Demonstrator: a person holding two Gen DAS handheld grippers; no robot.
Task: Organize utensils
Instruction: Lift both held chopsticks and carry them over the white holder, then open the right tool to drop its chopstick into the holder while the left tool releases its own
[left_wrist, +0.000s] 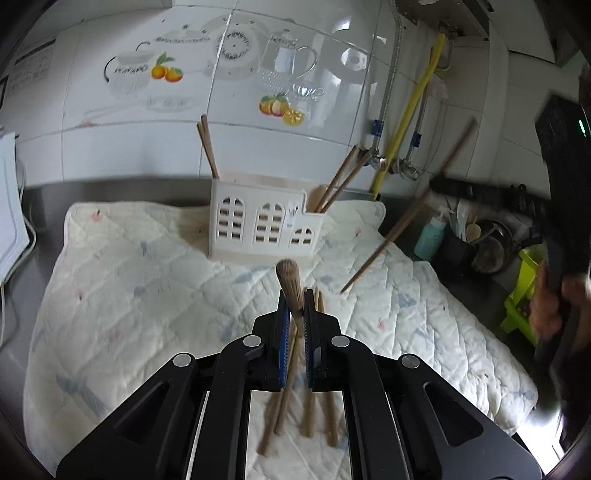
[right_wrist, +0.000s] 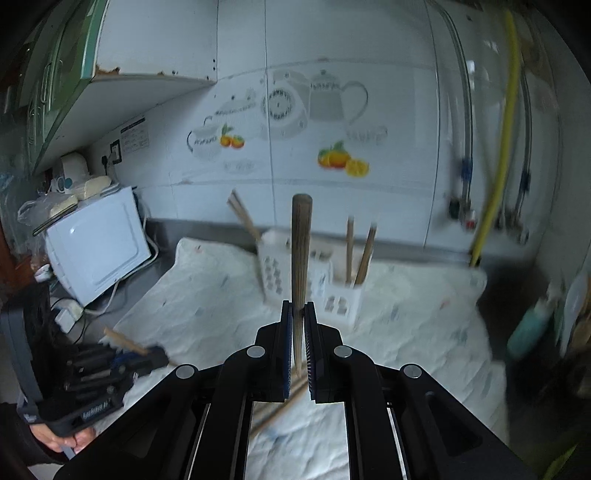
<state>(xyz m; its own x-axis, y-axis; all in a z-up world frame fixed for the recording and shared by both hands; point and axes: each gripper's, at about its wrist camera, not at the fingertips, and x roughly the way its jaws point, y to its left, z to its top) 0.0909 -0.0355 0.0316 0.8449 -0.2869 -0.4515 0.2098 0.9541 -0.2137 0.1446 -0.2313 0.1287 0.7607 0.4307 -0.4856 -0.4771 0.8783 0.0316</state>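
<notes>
My left gripper (left_wrist: 295, 299) is shut on a wooden chopstick (left_wrist: 289, 275), whose thick end sticks up past the fingertips. Several more chopsticks (left_wrist: 306, 413) lie on the quilted cloth (left_wrist: 129, 277) under it. Behind stands a white utensil holder (left_wrist: 258, 225) with chopsticks leaning in its left (left_wrist: 208, 147) and right (left_wrist: 341, 181) compartments. My right gripper (right_wrist: 298, 310) is shut on another chopstick (right_wrist: 301, 251), held upright in front of the holder (right_wrist: 332, 291). In the left wrist view that right gripper (left_wrist: 439, 184) hangs blurred at the right, its chopstick (left_wrist: 402, 221) slanting down.
A white microwave (right_wrist: 96, 247) stands at the left of the cloth. A yellow hose (left_wrist: 410, 122) and pipes run down the tiled wall. A teal bottle (left_wrist: 430, 236), pots and a green basket (left_wrist: 524, 291) crowd the right side. A hand (right_wrist: 55, 439) holds the left gripper.
</notes>
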